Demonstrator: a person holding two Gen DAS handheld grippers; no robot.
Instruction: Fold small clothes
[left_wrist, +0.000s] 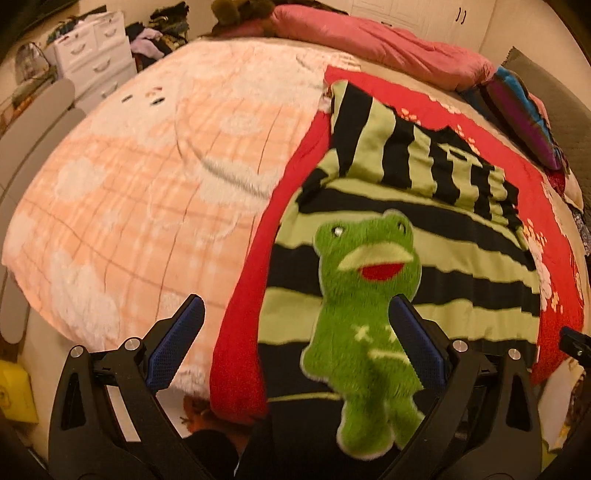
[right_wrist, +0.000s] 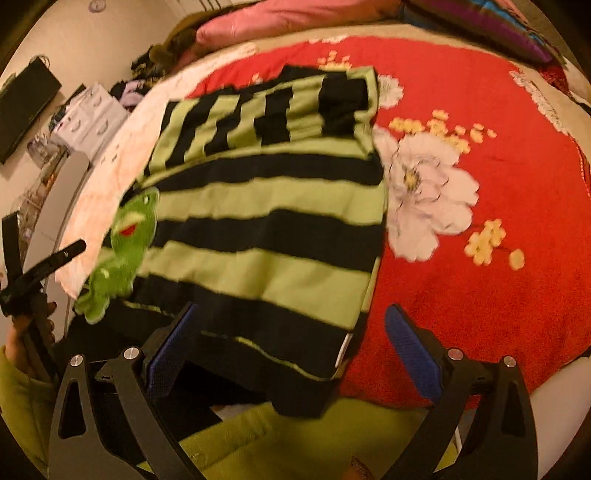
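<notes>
A small green-and-black striped sweater (left_wrist: 424, 251) (right_wrist: 266, 206) lies flat on a red floral blanket (right_wrist: 480, 184), one sleeve folded across its top. A fuzzy green frog patch (left_wrist: 365, 295) (right_wrist: 122, 254) is on its front. My left gripper (left_wrist: 295, 306) is open near the sweater's lower left edge, with the frog's body between its blue pads and nothing pinched. My right gripper (right_wrist: 291, 314) hovers open over the sweater's lower right corner. The left gripper's black frame (right_wrist: 33, 273), held by a hand, shows at the right wrist view's left edge.
A peach checked fleece blanket (left_wrist: 147, 184) covers the bed's left side. Pink bedding (left_wrist: 369, 40) and a striped cushion (left_wrist: 524, 114) lie at the far end. White drawers (left_wrist: 96, 48) stand beyond the bed. A yellow-green sleeve (right_wrist: 277, 443) fills the bottom of the right wrist view.
</notes>
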